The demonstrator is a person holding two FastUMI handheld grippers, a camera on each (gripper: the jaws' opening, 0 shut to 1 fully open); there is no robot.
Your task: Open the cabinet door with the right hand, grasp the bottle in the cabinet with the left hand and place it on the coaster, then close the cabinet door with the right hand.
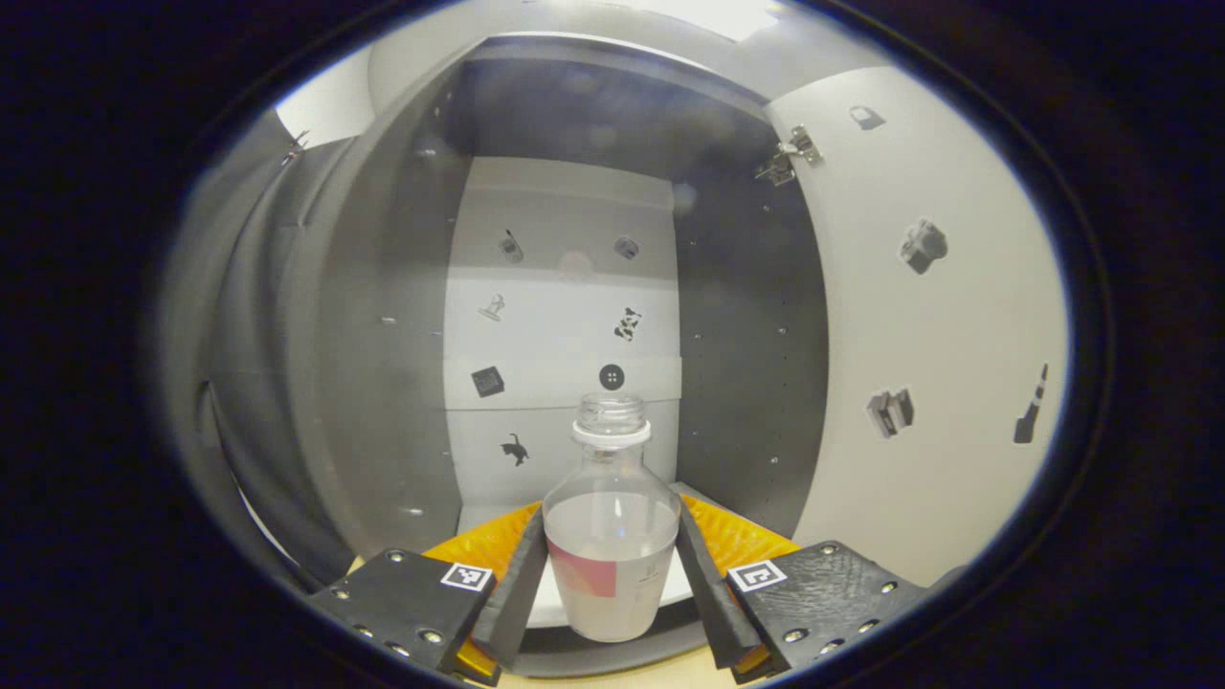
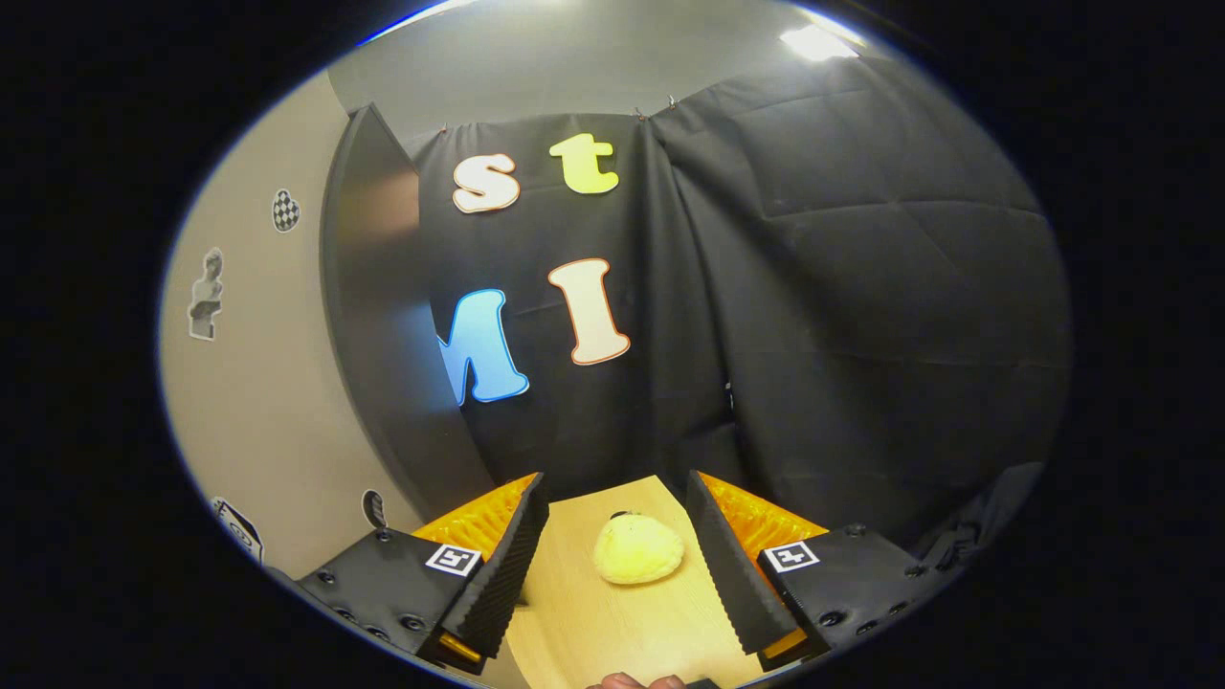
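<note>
In the left gripper view a clear bottle with no cap and a pink-and-white label stands upright at the front of the open cabinet. My left gripper reaches into the cabinet with a finger on each side of the bottle's body, both touching it. The open cabinet door, white inside with small stickers, hangs on its hinge at the right. In the right gripper view my right gripper is open over the wooden table, with the door's dark edge to its left.
A pale yellow rounded object lies on the table just beyond the right gripper's fingers. The door's sticker-covered face is at the far left. Part of a hand shows at the bottom. Black cloth closes the booth behind.
</note>
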